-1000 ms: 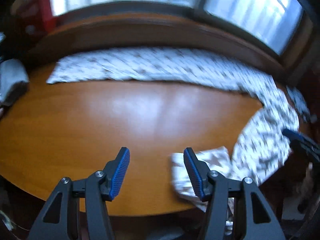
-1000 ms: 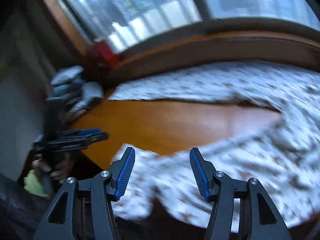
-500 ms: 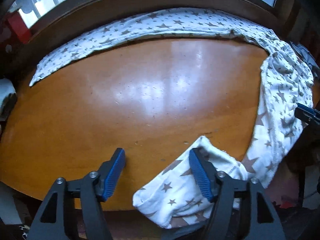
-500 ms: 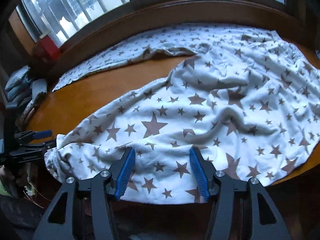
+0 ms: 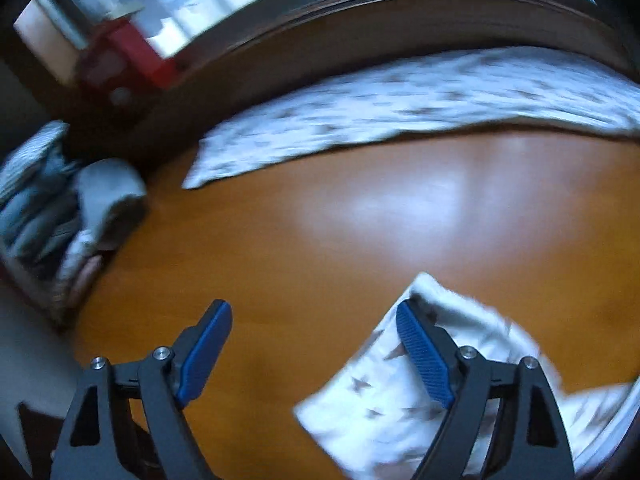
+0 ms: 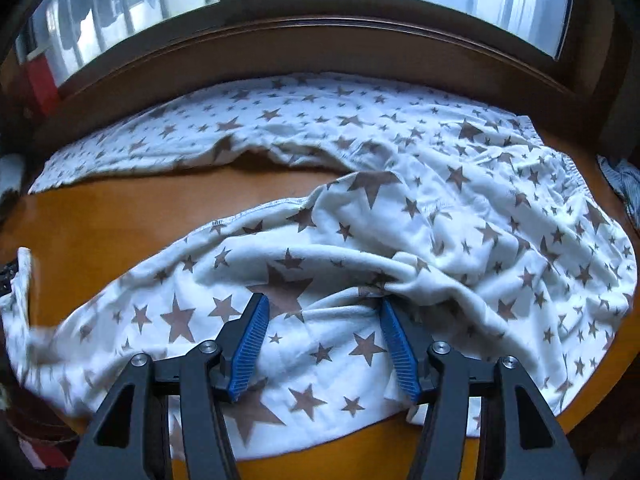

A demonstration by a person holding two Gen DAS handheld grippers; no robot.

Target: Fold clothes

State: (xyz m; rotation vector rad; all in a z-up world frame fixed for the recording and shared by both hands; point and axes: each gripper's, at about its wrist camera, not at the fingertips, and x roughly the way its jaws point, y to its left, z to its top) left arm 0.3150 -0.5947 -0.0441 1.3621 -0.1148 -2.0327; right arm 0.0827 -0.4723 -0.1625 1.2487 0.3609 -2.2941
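Observation:
White trousers with brown stars (image 6: 400, 208) lie spread on the orange wooden table (image 6: 120, 216). One leg (image 5: 380, 120) runs along the far edge; the other bends back toward me. My left gripper (image 5: 312, 308) hovers over bare table with its jaws opening and nothing between them. The near leg's cuff (image 5: 400, 400) lies under and beside its right finger. My right gripper (image 6: 322, 302) is open, low over the near leg. Star cloth lies flat between its fingers and bunches against the right fingertip (image 6: 386, 312).
A pile of grey and striped clothes (image 5: 60, 208) sits at the table's left end, below a red box (image 5: 120, 64) on the dark window sill. A striped cloth (image 6: 624, 176) shows at the far right. The near table edge runs just under both grippers.
The left view has swung left to the clothes pile, and its jaws have widened beside the cuff. The right gripper has sunk closer onto the near leg, same opening.

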